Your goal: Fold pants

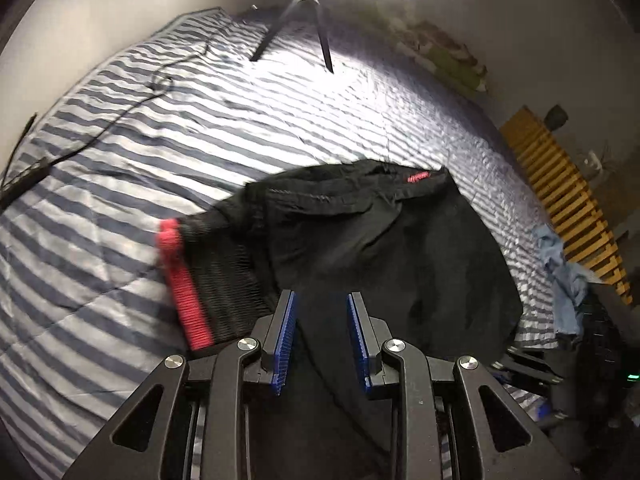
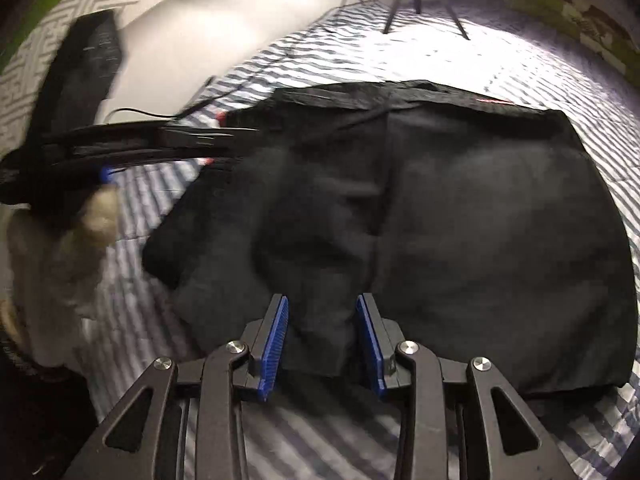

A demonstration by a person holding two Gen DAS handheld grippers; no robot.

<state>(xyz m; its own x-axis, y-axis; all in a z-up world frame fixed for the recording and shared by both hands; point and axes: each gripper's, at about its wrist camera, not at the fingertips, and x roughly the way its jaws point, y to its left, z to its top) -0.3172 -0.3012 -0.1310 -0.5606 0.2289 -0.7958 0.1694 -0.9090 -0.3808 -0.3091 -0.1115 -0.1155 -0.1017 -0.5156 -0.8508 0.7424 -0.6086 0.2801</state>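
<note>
— Where were the pants [image 2: 440,220] when you looked?

— They lay on the striped bed cover [image 1: 120,200], black and already doubled over, with one red cuff [image 1: 182,280] sticking out at the side. My right gripper [image 2: 322,297] was clenched on a bunched fold at the near edge; the cloth filled the gap between the blue pads.

— And the left one?

— The left gripper [image 1: 322,295] stood over the same cloth, with its jaws a little apart. Black fabric was between them, but I could not tell if the pads really pressed on it.

— How did you expect the fabric to behave?

— I judged it light and very soft. It would sag and crease wherever it was not supported, and a thin layer could slip out of the pads. The ribbed cuff looked thicker and firmer, so I considered the cuff and the hem edges the safer places to pinch, through all layers at once.
</note>
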